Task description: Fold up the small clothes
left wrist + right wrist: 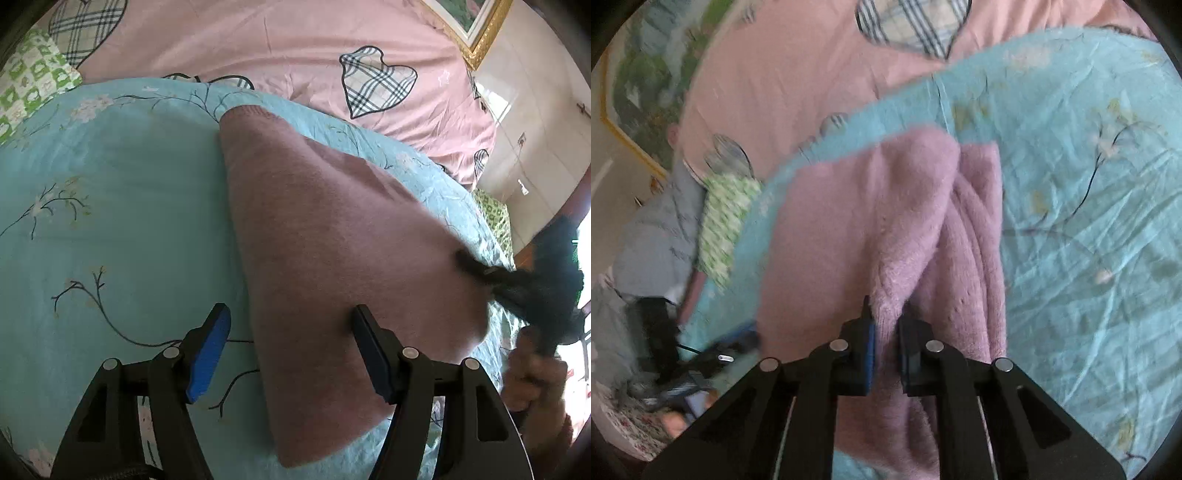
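Currently right tool (886,345) narrow, clamped on a bunched ridge of the mauve knit garment (886,229); cloth rises between the jaws. Left tool (290,341) spread wide, gripping nothing: its right-side finger overlaps the garment's near portion, its blue-padded finger stands off the garment's left edge, over the turquoise floral sheet (110,203). Garment lies mid-sheet. Beyond the sheet's far edge, pink quilt with plaid hearts (295,48).
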